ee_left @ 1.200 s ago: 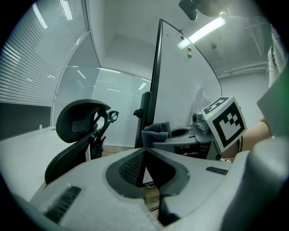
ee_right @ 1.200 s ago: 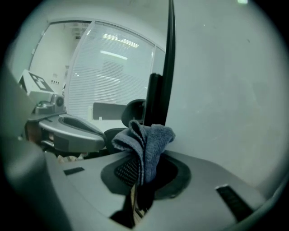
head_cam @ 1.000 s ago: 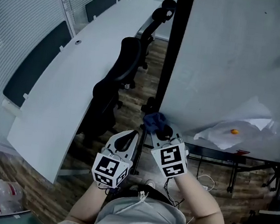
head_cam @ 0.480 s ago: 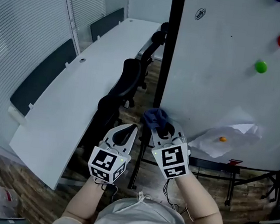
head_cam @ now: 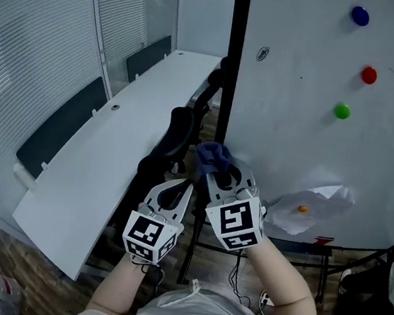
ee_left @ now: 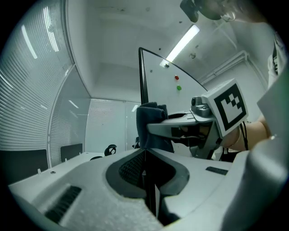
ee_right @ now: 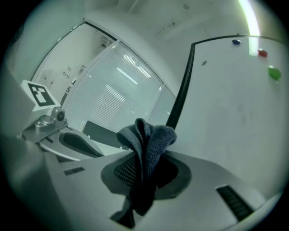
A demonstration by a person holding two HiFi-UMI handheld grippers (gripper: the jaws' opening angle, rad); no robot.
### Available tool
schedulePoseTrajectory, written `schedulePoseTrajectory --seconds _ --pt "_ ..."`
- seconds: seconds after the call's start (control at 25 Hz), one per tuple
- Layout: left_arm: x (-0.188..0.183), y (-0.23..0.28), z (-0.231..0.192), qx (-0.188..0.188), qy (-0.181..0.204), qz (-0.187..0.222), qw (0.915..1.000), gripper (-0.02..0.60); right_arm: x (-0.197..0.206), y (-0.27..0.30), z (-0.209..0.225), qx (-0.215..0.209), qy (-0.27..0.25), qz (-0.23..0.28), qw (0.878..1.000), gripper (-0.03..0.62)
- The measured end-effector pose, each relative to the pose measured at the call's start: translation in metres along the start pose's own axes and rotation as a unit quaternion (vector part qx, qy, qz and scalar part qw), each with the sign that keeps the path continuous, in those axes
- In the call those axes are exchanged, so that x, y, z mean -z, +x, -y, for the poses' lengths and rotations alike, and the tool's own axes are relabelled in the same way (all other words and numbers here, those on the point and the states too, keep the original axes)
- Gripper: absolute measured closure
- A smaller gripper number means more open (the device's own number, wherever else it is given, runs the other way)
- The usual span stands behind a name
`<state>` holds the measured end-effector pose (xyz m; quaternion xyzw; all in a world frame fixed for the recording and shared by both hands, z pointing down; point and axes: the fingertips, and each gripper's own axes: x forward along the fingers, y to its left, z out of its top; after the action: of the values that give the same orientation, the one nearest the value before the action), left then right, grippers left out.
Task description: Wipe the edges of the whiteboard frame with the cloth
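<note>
The whiteboard point(head_cam: 308, 124) stands upright at the right, with a black frame edge point(head_cam: 232, 65) running down its left side. My right gripper point(head_cam: 214, 164) is shut on a bunched dark blue cloth point(head_cam: 211, 154) and holds it against that black edge, low on the board. In the right gripper view the cloth point(ee_right: 146, 144) sticks up out of the shut jaws beside the frame point(ee_right: 180, 92). My left gripper point(head_cam: 183, 186) hangs just left of the right one, shut with nothing in it; the left gripper view shows its jaws point(ee_left: 145, 155) pressed together.
A long white desk point(head_cam: 113, 143) with dark office chairs point(head_cam: 174, 140) runs along the left, close to the frame. Blue, red and green magnets point(head_cam: 342, 110) dot the board, and a crumpled paper point(head_cam: 310, 203) is stuck low on it. Blinds cover the glass wall point(head_cam: 33, 40).
My right gripper has carried the cloth upward along the black frame edge, and my head view has tilted up with it. The left gripper has followed alongside, still shut.
</note>
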<state>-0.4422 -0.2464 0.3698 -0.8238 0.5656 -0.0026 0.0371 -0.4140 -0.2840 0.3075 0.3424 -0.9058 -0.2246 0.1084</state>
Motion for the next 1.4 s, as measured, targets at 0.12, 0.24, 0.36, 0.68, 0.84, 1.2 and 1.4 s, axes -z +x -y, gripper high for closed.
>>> schedulePoseTrajectory --seconds 0.12,0.24,0.36,0.68,0.84,1.2,1.4 --pt "-0.008 -0.001 -0.002 -0.002 0.004 0.005 1.0000 0.561 -0.016 0.002 0.009 0.005 -0.007 0.012 1.000 0.531" --pt "-0.016 -0.002 -0.004 -0.003 0.008 0.010 0.9999 0.561 -0.030 0.005 0.014 0.006 -0.002 0.029 1.000 0.531" --pt "-0.025 -0.003 -0.005 -0.002 0.010 0.016 0.9998 0.561 -0.042 0.006 0.020 0.005 0.000 0.034 0.999 0.531" --pt "-0.047 -0.003 -0.008 0.004 0.006 0.032 0.9995 0.561 -0.069 0.003 0.035 0.027 -0.023 0.055 0.998 0.531" --pt "-0.061 -0.001 -0.009 0.009 -0.003 0.041 0.9991 0.561 -0.092 0.000 0.048 0.041 -0.046 0.071 0.996 0.531" --pt "-0.096 -0.002 -0.012 0.007 0.006 0.059 0.9982 0.561 -0.145 -0.007 0.078 0.073 -0.061 0.109 0.989 0.531" --pt "-0.093 -0.005 -0.007 0.008 0.007 0.054 0.9985 0.561 -0.174 -0.008 0.095 0.078 -0.050 0.121 0.988 0.531"
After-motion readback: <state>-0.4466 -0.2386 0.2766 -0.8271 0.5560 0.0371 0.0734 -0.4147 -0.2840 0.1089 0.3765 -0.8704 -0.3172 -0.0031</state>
